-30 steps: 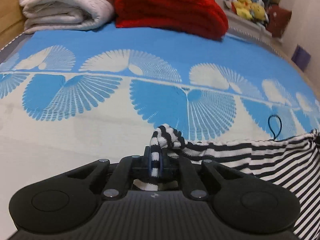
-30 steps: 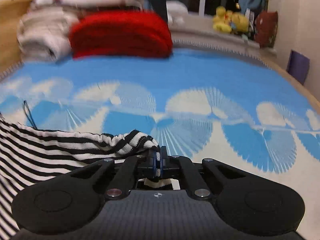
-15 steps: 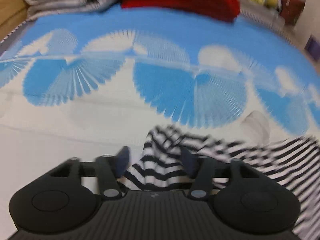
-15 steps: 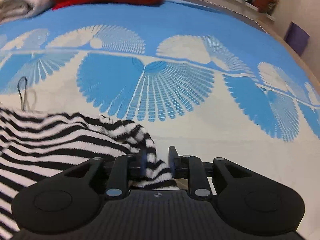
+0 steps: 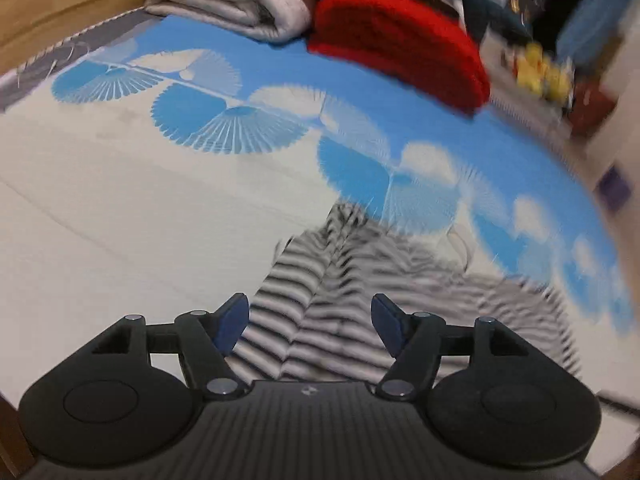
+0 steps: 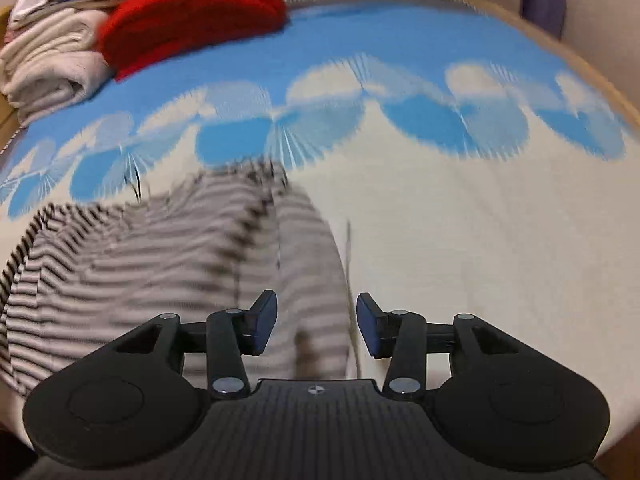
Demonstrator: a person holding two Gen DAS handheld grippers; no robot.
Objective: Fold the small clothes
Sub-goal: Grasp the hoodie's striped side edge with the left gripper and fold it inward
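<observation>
Both tools spread, the striped top loose on the bed

The left tool (image 5: 310,322) and right tool (image 6: 316,322) have just been opening — pads apart, nothing pinched. The striped top (image 5: 320,300) lies under and beyond each gap, resting blurred on the blue-and-white bedspread (image 5: 120,200). Farther back, at the bed's far end, sit a folded red blanket (image 5: 396,44) and a pale blanket (image 5: 240,0).

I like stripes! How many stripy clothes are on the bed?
1: the striped garment lies on the bed just past both open grippers, left and right. The blurry pile behind may hide more.
</observation>
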